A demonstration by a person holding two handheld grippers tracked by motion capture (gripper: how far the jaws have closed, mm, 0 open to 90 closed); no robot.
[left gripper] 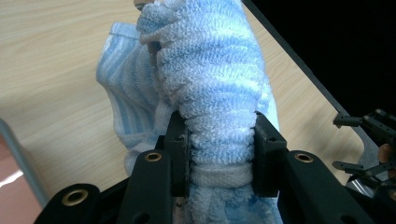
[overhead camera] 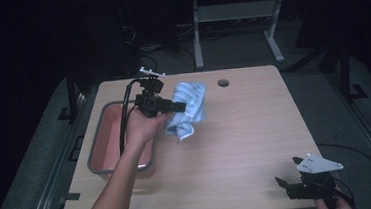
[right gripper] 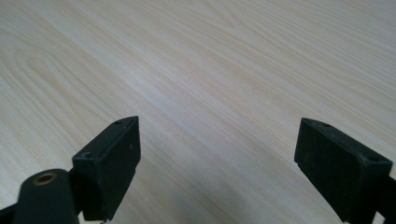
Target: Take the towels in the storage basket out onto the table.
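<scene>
A light blue striped towel (overhead camera: 188, 108) hangs bunched above the wooden table (overhead camera: 245, 130), just right of the pink tub. My left gripper (overhead camera: 177, 106) is shut on it; in the left gripper view the towel (left gripper: 210, 84) is squeezed between the two black jaws of that gripper (left gripper: 220, 140). My right gripper (overhead camera: 287, 174) rests at the table's front right corner, open. In the right gripper view its jaws (right gripper: 219, 163) stand wide apart over bare wood with nothing between them.
A pink tub with a grey rim (overhead camera: 107, 140) sits at the table's left side, partly under my left forearm. A round cable hole (overhead camera: 223, 83) lies near the far edge. Dark floor and a desk frame (overhead camera: 237, 20) lie beyond.
</scene>
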